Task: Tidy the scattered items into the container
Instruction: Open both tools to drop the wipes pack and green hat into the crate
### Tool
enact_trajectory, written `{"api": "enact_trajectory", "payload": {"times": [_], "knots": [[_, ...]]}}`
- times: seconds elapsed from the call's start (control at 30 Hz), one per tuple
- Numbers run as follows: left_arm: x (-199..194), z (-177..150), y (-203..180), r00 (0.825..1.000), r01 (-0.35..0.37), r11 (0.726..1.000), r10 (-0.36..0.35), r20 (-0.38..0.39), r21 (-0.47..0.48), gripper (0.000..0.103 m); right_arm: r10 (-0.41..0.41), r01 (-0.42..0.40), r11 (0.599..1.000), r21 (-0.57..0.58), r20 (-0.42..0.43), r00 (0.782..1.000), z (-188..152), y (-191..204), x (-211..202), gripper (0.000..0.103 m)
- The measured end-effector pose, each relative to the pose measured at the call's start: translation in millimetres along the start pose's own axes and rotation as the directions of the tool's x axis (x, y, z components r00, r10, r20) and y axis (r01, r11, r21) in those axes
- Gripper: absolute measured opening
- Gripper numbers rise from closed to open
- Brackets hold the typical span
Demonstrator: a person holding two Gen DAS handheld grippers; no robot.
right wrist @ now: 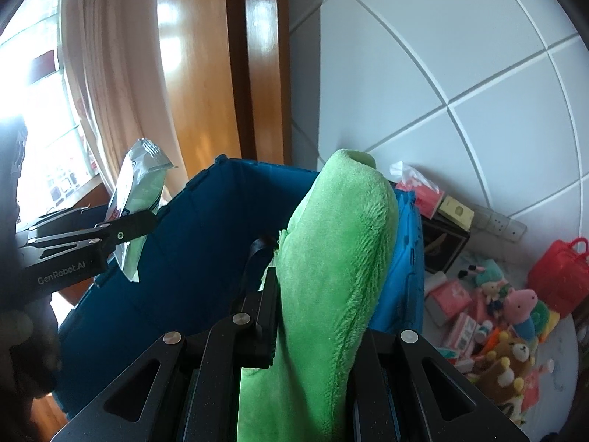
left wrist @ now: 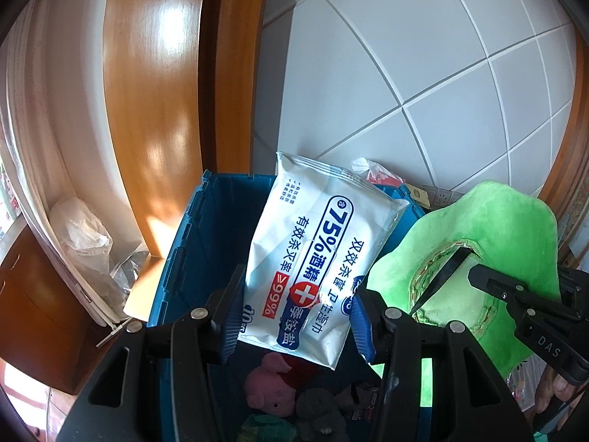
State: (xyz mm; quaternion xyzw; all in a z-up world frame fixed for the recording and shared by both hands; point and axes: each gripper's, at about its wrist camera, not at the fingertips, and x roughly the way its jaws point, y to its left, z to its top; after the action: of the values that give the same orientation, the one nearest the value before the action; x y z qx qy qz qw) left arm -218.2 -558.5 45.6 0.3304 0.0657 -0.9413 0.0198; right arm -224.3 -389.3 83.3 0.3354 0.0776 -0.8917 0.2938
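two claws: both are holding something over the blue box.
left claw [left wrist: 294,316]: it is squeezing a white pack of wipes [left wrist: 316,250] between its two blue pads. its fingers are standing partly apart, as wide as the pack.
pack of wipes: it is hanging tilted over the open box, with its top end leaning past the far edge. from the right wrist view it is showing thin and side-on [right wrist: 136,199] in the black claw on the left.
right claw [right wrist: 313,331]: it is pinching a fluffy green cloth [right wrist: 338,258]. its fingers are pressed almost all the way together on the cloth.
green cloth: it is standing up tall in the claw, over the right side of the box. in the left wrist view it is spreading wide [left wrist: 478,250] just beside the pack, with a black strap [left wrist: 441,276] on it.
blue box [left wrist: 176,258]: it is sitting open on the floor by a wooden door frame [left wrist: 154,92] and a white tiled wall [left wrist: 405,73].
inside the box: a pink soft toy [left wrist: 272,383] and a grey soft toy [left wrist: 316,409] are lying at the bottom.
floor on the right: many small toys are lying in a heap, with a pink pig toy [right wrist: 522,305], a bear toy [right wrist: 515,353] and a red toy bag [right wrist: 559,269].
left of the box: a clear plastic bag [left wrist: 84,239] is lying crumpled near a curtain [left wrist: 48,110].
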Motion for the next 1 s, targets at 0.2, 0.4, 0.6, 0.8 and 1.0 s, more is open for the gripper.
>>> {"api": "enact_trajectory", "payload": {"times": [0.2, 0.4, 0.6, 0.8, 1.0], "knots": [[7.8, 18.1, -2.1, 0.999, -0.053, 0.999, 0.053, -0.004, 0.005, 0.103, -0.061, 0.061, 0.998, -0.013, -0.007, 0.998, 20.0, -4.5, 21.7, 0.101], [12.2, 0.6, 14.7, 0.996, -0.082, 0.996, 0.081, -0.029, -0.039, 0.103, -0.072, 0.072, 0.997, -0.006, -0.027, 0.997, -3.5, -13.2, 18.5, 0.103], [13.5, -12.5, 21.7, 0.994, -0.098, 0.994, 0.095, -0.059, -0.041, 0.103, -0.064, 0.065, 0.997, 0.041, -0.011, 0.998, -28.0, -29.6, -4.2, 0.103], [9.9, -20.1, 13.6, 0.993, -0.097, 0.995, 0.095, -0.068, -0.03, 0.103, -0.069, 0.069, 0.996, 0.059, 0.006, 0.998, -40.9, -33.8, -28.0, 0.103], [-3.5, -23.8, -5.8, 0.994, -0.094, 0.995, 0.093, -0.057, -0.016, 0.103, -0.07, 0.068, 0.995, 0.077, 0.019, 0.997, -51.2, -43.3, -46.1, 0.103]]}}
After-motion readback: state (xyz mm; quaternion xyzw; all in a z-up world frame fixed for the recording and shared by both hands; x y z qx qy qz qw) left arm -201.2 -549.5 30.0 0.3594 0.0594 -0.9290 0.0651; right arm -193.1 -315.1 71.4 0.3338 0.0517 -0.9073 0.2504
